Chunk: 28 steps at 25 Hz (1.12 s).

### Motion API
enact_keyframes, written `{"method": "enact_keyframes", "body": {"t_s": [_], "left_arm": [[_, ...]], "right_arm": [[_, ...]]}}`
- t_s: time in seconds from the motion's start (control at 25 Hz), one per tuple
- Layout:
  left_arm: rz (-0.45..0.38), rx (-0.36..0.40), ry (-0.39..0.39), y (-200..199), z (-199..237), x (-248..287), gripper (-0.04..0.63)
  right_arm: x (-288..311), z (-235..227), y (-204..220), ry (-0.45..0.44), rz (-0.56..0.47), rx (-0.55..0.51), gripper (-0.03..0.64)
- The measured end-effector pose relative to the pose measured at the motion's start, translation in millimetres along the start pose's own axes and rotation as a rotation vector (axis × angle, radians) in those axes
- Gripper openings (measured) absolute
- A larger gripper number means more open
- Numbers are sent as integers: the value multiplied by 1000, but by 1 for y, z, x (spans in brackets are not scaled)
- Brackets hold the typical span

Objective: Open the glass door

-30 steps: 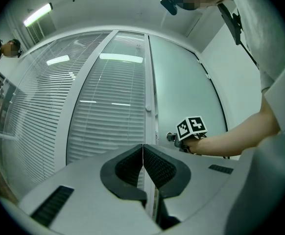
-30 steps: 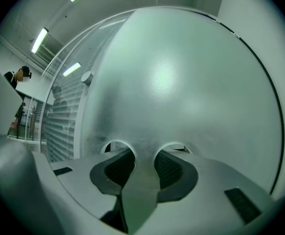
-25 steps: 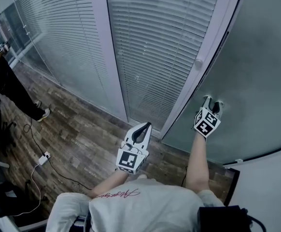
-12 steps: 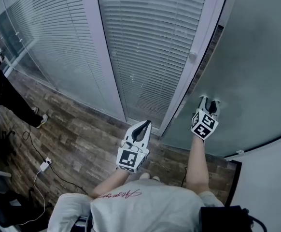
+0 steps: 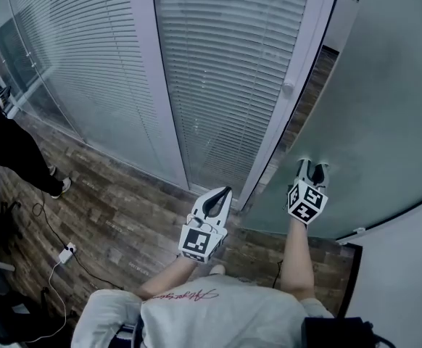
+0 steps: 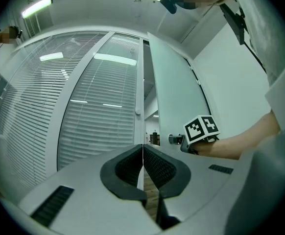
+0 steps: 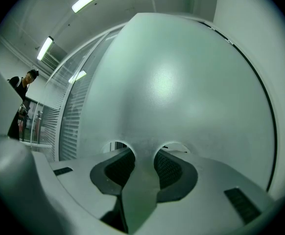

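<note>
The frosted glass door (image 5: 385, 107) stands partly open, with a gap of wooden floor showing between its edge and the white frame post (image 5: 292, 100). My right gripper (image 5: 311, 167) is at the door's edge, shut on the door handle (image 7: 138, 180), which fills the space between its pads. The left gripper view shows the metal handle (image 6: 175, 139) just beside that gripper's marker cube (image 6: 201, 129). My left gripper (image 5: 222, 193) hangs lower and to the left, in front of the frame post, shut with nothing in it; its pads meet (image 6: 143, 148).
Glass partitions with white blinds (image 5: 225, 64) run to the left of the doorway. A person in dark clothes (image 5: 8, 147) stands at the far left. A cable and white power strip (image 5: 67, 252) lie on the wooden floor (image 5: 124, 209). A white wall (image 5: 407, 281) is at right.
The door has swung further open: the gap at the frame post has widened. My right gripper has moved with the handle. The left gripper has hardly moved.
</note>
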State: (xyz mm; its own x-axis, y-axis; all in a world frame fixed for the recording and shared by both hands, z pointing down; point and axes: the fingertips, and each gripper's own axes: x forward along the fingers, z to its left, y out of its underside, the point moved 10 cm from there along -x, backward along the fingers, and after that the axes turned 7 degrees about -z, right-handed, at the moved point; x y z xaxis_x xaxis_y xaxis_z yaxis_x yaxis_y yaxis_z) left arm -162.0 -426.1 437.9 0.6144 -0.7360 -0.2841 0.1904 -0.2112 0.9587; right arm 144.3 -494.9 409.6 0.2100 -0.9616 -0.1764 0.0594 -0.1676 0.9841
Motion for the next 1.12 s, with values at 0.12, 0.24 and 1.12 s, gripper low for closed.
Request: {"method": "enact_keyframes", "body": {"t_s": [0.12,0.24,1.12], "left_arm": [[-7,-4,20,-5,-13,-1,17],[-6,-9,38,-10,-30,-5,17],[-29,9,-29,-40,-184,-93,17]], "right_arm": [[-13,0,-2,-14,2,2,131],[-29,-2,-2,-31,3,12,130],[-168,-31,-33,-283,-4,30,130]]}}
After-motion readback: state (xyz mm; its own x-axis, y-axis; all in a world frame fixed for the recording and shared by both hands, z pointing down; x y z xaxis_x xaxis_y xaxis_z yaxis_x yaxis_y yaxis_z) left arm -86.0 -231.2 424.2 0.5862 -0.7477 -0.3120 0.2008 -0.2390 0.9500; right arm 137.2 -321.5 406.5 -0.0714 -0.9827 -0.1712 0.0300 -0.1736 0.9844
